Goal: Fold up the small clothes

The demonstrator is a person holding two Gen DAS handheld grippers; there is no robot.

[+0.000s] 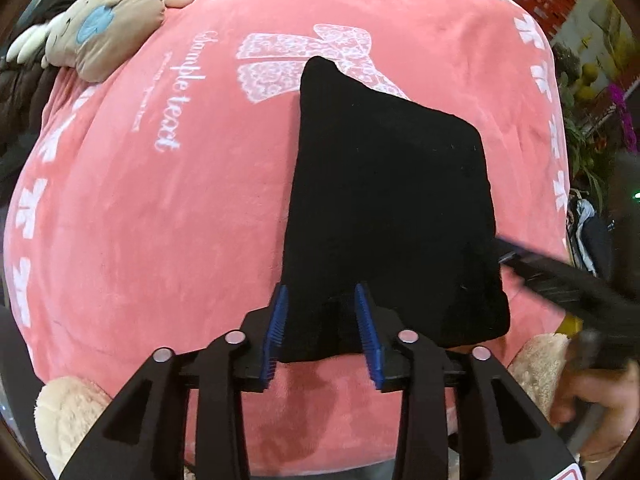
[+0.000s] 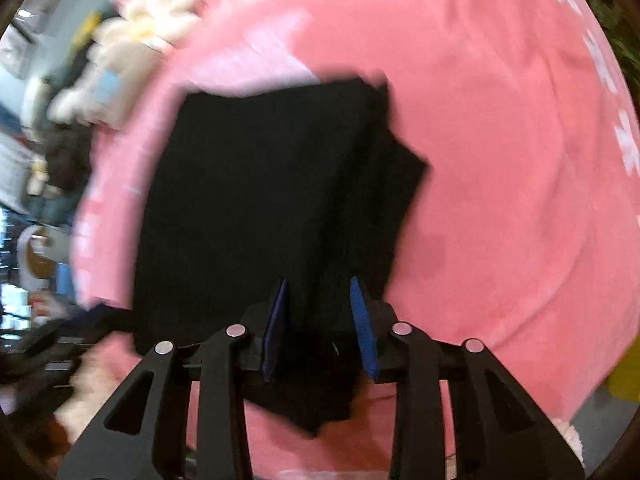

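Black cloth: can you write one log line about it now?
item: black cloth folded | on: pink blanket | left gripper: open at near edge | right gripper: open over cloth

The small black garment [image 1: 384, 208] is plain dark cloth with no visible print, folded into a rough four-sided shape that is narrow at its far end and wider toward the camera. It lies spread on a pink blanket [image 1: 160, 220] printed with white bows and script. In the right wrist view, 1 edge shows stacked layers.
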